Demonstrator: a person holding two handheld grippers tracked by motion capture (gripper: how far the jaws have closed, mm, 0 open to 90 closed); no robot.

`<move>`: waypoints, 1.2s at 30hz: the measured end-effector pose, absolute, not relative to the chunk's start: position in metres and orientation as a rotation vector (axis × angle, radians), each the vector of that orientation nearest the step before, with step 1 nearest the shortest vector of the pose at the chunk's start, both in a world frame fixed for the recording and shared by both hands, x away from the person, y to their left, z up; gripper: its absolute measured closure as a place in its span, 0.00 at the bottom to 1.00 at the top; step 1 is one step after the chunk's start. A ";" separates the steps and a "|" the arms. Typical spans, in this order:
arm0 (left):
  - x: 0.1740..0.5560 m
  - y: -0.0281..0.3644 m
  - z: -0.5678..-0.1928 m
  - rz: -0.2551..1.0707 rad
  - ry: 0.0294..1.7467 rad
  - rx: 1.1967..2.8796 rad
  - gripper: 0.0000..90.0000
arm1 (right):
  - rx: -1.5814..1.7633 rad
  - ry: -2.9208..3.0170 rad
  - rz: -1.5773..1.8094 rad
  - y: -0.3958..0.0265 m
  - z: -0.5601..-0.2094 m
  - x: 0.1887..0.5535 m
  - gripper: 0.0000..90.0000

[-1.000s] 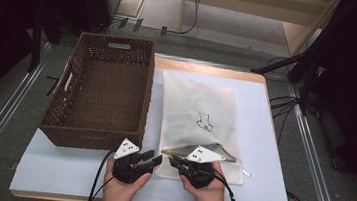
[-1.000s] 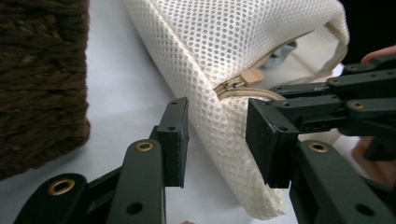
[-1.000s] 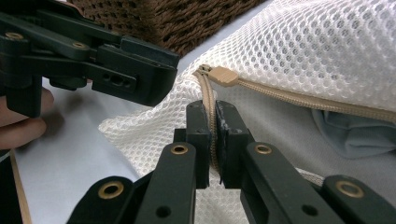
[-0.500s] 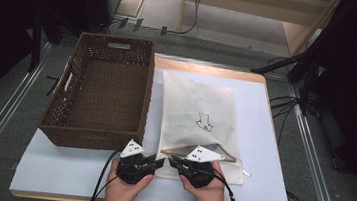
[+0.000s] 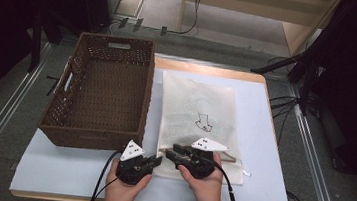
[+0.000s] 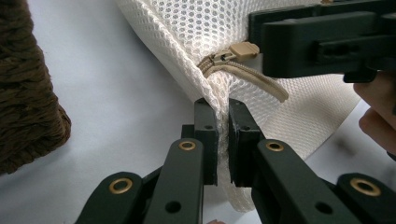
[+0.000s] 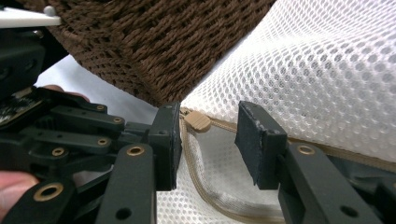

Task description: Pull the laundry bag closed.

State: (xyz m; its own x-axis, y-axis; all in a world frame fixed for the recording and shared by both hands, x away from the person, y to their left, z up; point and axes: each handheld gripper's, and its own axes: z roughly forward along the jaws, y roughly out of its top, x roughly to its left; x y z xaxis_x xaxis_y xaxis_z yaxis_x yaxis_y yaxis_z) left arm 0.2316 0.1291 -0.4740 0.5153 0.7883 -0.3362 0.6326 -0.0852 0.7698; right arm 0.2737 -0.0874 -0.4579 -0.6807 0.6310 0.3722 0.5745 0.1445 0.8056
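A white mesh laundry bag (image 5: 201, 108) lies flat on the table, its zipped end nearest the person. My left gripper (image 5: 156, 161) is shut on the bag's near left corner (image 6: 223, 121), the mesh pinched between its jaws. Just beyond that corner sits the tan zipper pull (image 6: 229, 52). My right gripper (image 5: 171, 151) stands open at the same corner, jaws either side of the zipper pull (image 7: 197, 121) without touching it. The tan zipper tape (image 7: 201, 186) curves below, the bag's mouth partly parted.
A brown woven basket (image 5: 100, 92) stands to the left of the bag, close to both grippers; its wall (image 7: 154, 42) fills the top of the right gripper view. The pale blue table surface (image 5: 268, 140) has room right of the bag.
The left gripper has slid slightly right onto the bag's corner and closed on it. The right gripper stays near the zipper end.
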 end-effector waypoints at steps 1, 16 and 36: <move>0.231 0.129 -0.474 0.204 1.187 1.790 0.94 | 1.240 2.340 1.603 -0.087 -0.458 0.274 0.69; 0.228 0.126 -0.474 0.260 1.166 1.826 0.95 | 1.172 2.373 1.614 -0.078 -0.457 0.265 0.97; 0.238 0.126 -0.469 0.245 1.184 1.796 0.85 | 1.189 2.373 1.634 -0.081 -0.462 0.264 0.98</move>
State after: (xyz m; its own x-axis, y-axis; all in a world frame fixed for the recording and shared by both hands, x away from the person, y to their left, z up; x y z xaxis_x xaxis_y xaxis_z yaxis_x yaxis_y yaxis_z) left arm 0.2385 0.1260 -0.4687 0.5133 0.8017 -0.3063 0.6140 -0.0938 0.7837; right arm 0.2642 -0.0808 -0.4617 -0.7087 0.5936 0.3813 0.5679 0.1591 0.8076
